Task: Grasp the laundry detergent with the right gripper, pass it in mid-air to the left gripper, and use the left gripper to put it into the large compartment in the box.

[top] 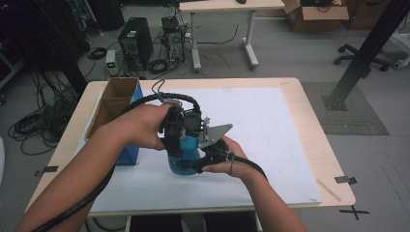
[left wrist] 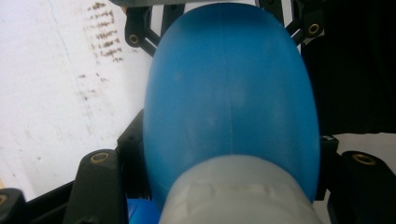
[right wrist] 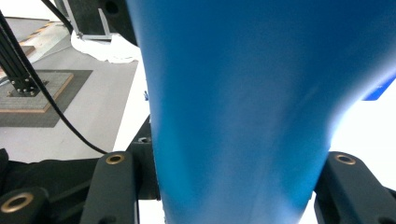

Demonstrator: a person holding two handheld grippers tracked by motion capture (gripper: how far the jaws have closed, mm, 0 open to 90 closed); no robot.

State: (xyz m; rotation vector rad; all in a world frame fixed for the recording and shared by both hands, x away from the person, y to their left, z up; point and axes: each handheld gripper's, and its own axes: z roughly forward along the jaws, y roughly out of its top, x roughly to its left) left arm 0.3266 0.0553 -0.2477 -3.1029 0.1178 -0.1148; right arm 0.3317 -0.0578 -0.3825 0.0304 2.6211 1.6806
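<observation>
The blue bottle [top: 186, 157] stands on the white worktop [top: 270, 130] beside the cardboard box [top: 113, 104], my right tongs [top: 203, 162] pinching its body, my left tongs [top: 176, 140] clamped near its grey cap [left wrist: 238, 196]; next, I judge, twisting the cap loose.

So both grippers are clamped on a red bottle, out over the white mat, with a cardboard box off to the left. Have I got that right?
Nearly. The bottle is blue, not red, as the high view shows. The rest holds: the left gripper and the right gripper are both shut on it over the white mat, and the cardboard box stands to the left.
</observation>
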